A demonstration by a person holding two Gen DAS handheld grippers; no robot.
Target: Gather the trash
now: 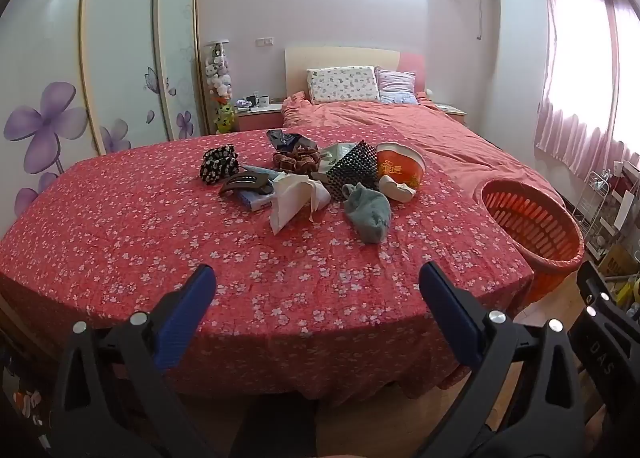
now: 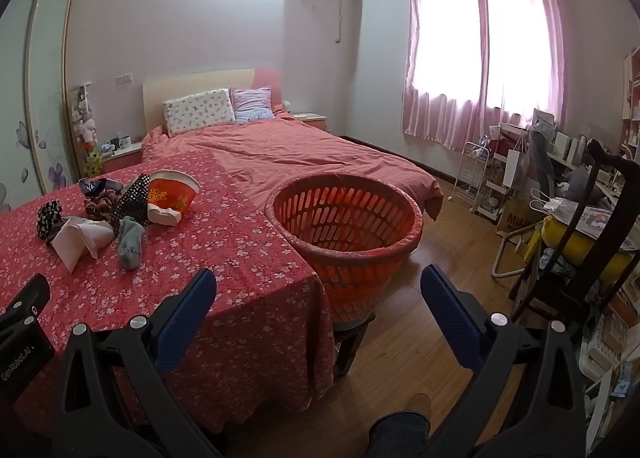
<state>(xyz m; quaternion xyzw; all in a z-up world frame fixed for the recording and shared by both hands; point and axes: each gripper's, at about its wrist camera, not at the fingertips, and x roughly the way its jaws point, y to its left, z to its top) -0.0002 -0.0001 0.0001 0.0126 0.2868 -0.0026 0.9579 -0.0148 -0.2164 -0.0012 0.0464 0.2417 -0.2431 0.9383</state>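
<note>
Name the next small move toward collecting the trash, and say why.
Probably reach the left gripper forward to the crumpled white paper. Both grippers are open and empty, the paper is near the front of the pile, and the orange basket waits empty beside the table.

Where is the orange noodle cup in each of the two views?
Left wrist view: orange noodle cup lies upper centre, at the right end of the clutter pile.
Right wrist view: same cup lies left of centre, behind the grey sock.
Shared landmark: the orange basket.

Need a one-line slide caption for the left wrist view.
Open left gripper faces a cluttered floral tablecloth; empty orange basket waits at right.
</note>
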